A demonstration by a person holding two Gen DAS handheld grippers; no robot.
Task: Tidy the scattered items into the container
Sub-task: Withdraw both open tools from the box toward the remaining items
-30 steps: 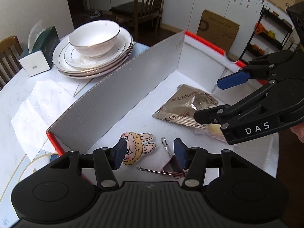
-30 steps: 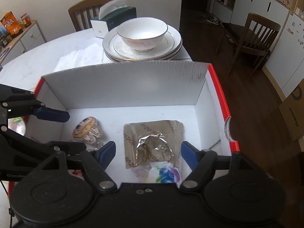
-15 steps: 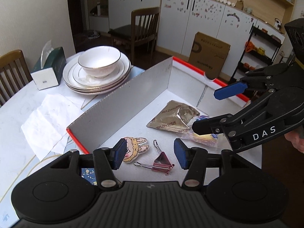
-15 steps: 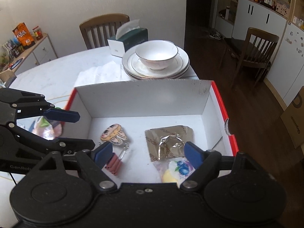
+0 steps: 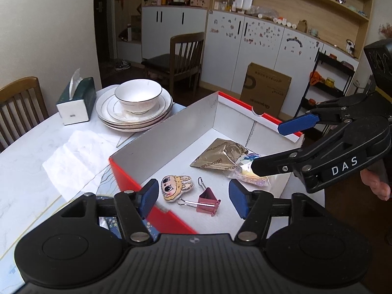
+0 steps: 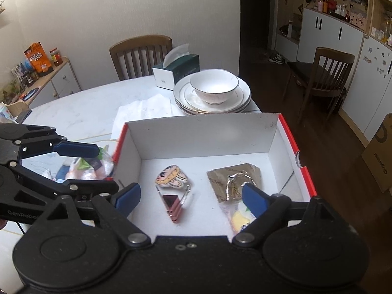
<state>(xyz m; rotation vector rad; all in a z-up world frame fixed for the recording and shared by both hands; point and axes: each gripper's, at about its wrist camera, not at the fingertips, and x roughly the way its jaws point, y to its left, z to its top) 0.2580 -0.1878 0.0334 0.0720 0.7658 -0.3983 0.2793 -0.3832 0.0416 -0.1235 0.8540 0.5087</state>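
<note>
A red box with a white inside (image 5: 215, 112) (image 6: 274, 134) stands on the table. In it lie a cartoon-face charm (image 5: 176, 187) (image 6: 171, 175), a pink binder clip (image 5: 207, 200) (image 6: 174, 208), a gold foil packet (image 5: 219, 155) (image 6: 232, 180) and a clear-wrapped yellow snack (image 5: 247, 172) (image 6: 238, 219). My left gripper (image 5: 193, 199) is open and empty above the box's near corner. My right gripper (image 6: 189, 198) is open and empty above the box's near side. A clear packet (image 6: 90, 166) lies on the table left of the box.
Stacked plates with a bowl (image 5: 137, 103) (image 6: 213, 90) and a tissue box (image 5: 76, 103) (image 6: 176, 69) stand behind the box. A white napkin (image 5: 78, 156) lies on the table. Wooden chairs (image 6: 140, 56) surround it. A cardboard box (image 5: 264, 88) sits on the floor.
Both grippers have risen and pulled back from inside the box. More of the room, the table and the clear packet beside the box has come into view.
</note>
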